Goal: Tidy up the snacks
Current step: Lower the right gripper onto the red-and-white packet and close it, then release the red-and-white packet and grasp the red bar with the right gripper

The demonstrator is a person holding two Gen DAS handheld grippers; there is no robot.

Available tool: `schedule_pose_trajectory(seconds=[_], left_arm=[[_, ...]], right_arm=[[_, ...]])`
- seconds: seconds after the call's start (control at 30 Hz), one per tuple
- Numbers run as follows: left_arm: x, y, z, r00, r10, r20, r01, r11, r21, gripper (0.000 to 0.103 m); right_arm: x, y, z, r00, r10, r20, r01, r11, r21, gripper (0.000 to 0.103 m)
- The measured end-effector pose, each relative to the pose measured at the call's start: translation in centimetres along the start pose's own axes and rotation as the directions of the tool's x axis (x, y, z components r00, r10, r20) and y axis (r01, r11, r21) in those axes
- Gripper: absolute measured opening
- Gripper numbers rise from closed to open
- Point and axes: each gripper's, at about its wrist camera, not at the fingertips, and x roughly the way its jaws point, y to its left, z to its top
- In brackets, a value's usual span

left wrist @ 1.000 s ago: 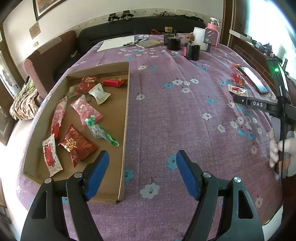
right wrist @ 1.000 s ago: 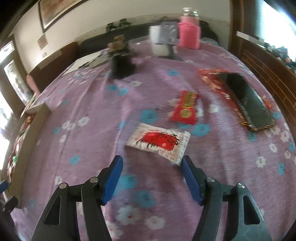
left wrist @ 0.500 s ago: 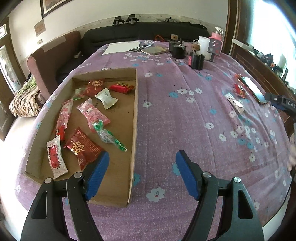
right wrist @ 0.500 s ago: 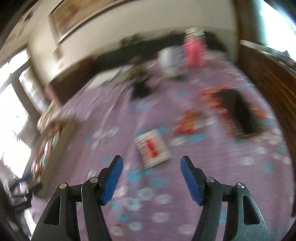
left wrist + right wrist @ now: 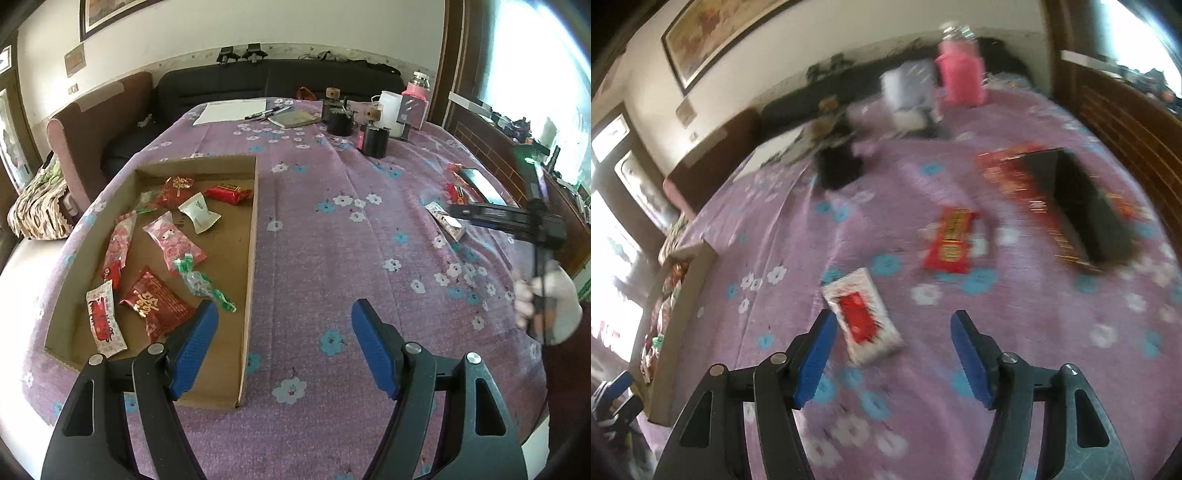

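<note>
A shallow cardboard tray [image 5: 251, 236] lies on the purple flowered tablecloth and holds several wrapped snacks [image 5: 173, 243]. My left gripper [image 5: 282, 347] is open and empty over the tray's near right corner. My right gripper [image 5: 892, 354] is open and empty, hovering just above a white snack packet with a red label [image 5: 862, 317], which lies nearer its left finger. A red and gold packet [image 5: 951, 240] lies beyond it. In the left wrist view the white packet [image 5: 445, 221] sits at the right, partly behind the right gripper tool [image 5: 509, 218].
A black phone [image 5: 1086, 206] rests on a red packet [image 5: 1008, 173] at the right. Black cups [image 5: 375, 138], a white mug [image 5: 391, 110], a pink bottle [image 5: 960, 72], papers and pens [image 5: 236, 110] stand at the table's far end. A sofa lies beyond.
My right gripper has swung about and come down closer over the white packet, which now points lengthwise toward it. My left gripper has drawn back a little; the tray's contents have not moved.
</note>
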Motion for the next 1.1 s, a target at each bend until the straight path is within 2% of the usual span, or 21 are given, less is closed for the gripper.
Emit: schedule_pose_trajectory(seconds=[0.07, 0.13, 0.2, 0.23, 0.3, 0.43, 0.47, 0.53, 0.63, 0.73, 0.77, 0.8, 0.83, 0.87, 0.93, 1.0, 1.03, 1.07, 1.1], left_arm=[[0.0, 0.1, -0.1, 1.0, -0.003, -0.002, 0.003, 1.0, -0.002, 0.075], [0.1, 0.3, -0.1, 1.0, -0.004, -0.004, 0.004, 1.0, -0.005, 0.075], [0.4, 0.5, -0.1, 1.0, -0.007, -0.009, 0.007, 1.0, -0.013, 0.075], [0.5, 0.6, -0.1, 1.0, -0.011, -0.013, 0.011, 1.0, -0.018, 0.075], [0.9, 0.8, -0.2, 0.999, -0.025, -0.023, 0.024, 0.999, -0.027, 0.075], [1.3, 0.9, -0.4, 0.999, -0.039, -0.032, 0.038, 0.999, -0.029, 0.075], [1.4, 0.8, -0.4, 0.999, -0.04, -0.032, 0.039, 0.999, -0.031, 0.075], [1.4, 1.0, -0.4, 0.998, -0.051, -0.031, 0.05, 0.998, -0.04, 0.075], [1.5, 0.9, -0.3, 0.997, -0.067, -0.033, 0.065, 0.997, -0.051, 0.075], [1.5, 0.5, -0.4, 0.997, -0.068, -0.038, 0.067, 0.997, -0.04, 0.075], [1.4, 0.5, -0.5, 0.997, -0.068, -0.038, 0.067, 0.997, -0.037, 0.075], [1.2, 0.4, -0.5, 0.997, -0.069, -0.036, 0.067, 0.997, -0.034, 0.075], [1.1, 0.5, -0.6, 0.997, -0.068, -0.033, 0.067, 0.997, -0.032, 0.075], [0.9, 0.5, -0.6, 0.997, -0.067, -0.028, 0.066, 0.997, -0.031, 0.075], [0.6, 0.8, -0.6, 0.998, -0.063, -0.017, 0.063, 0.997, -0.034, 0.075], [0.5, 1.0, -0.5, 0.997, -0.071, -0.015, 0.07, 0.997, -0.044, 0.075], [0.4, 1.0, -0.5, 0.997, -0.077, -0.014, 0.076, 0.996, -0.048, 0.075], [0.4, 1.0, -0.5, 0.997, -0.08, -0.012, 0.079, 0.996, -0.048, 0.075], [0.3, 0.9, -0.5, 0.997, -0.082, -0.01, 0.082, 0.996, -0.047, 0.075]], right_arm=[[1.8, 0.8, 0.3, 1.0, -0.014, -0.028, 0.013, 1.0, -0.024, 0.066], [2.1, 1.4, 0.1, 0.999, -0.036, -0.016, 0.035, 0.998, -0.051, 0.066], [2.0, 1.8, -0.1, 0.996, -0.083, -0.022, 0.081, 0.993, -0.085, 0.049], [1.8, 1.6, -0.3, 0.993, -0.119, -0.027, 0.116, 0.989, -0.087, 0.031], [1.3, 0.4, -0.2, 0.989, -0.148, -0.03, 0.146, 0.988, -0.057, 0.031], [-0.6, -3.6, -0.6, 0.96, -0.28, -0.013, 0.28, 0.96, 0.024, 0.031], [-1.2, -4.6, -0.7, 0.96, -0.28, -0.017, 0.281, 0.958, 0.055, 0.031], [-2.2, -5.7, -0.8, 0.975, -0.222, -0.016, 0.222, 0.969, 0.105, 0.031], [-4.1, -4.5, -1.0, 0.999, -0.037, 0.01, 0.035, 0.992, 0.12, 0.031], [-4.7, -0.3, -1.1, 0.995, 0.095, 0.01, -0.095, 0.995, 0.037, 0.034], [-4.4, 1.2, -1.2, 0.99, 0.138, -0.005, -0.138, 0.99, 0.01, 0.034], [-4.0, 2.2, -1.3, 0.985, 0.17, -0.026, -0.171, 0.985, -0.008, 0.038], [-3.5, 3.1, -1.3, 0.981, 0.189, -0.04, -0.19, 0.982, -0.018, 0.048], [-3.3, 3.7, -1.3, 0.978, 0.207, -0.029, -0.208, 0.978, -0.014, 0.05], [-2.8, 3.1, -0.8, 0.959, 0.285, 0.004, -0.284, 0.957, 0.06, 0.051], [-1.5, 1.3, -0.1, 0.911, 0.412, 0.02, -0.407, 0.889, 0.209, 0.052], [-0.9, 0.5, 0.2, 0.892, 0.451, 0.031, -0.443, 0.856, 0.266, 0.052], [-0.3, 0.0, 0.4, 0.882, 0.47, 0.034, -0.457, 0.836, 0.303, 0.052], [0.3, 0.0, 0.7, 0.881, 0.473, 0.024, -0.456, 0.833, 0.314, 0.052]])
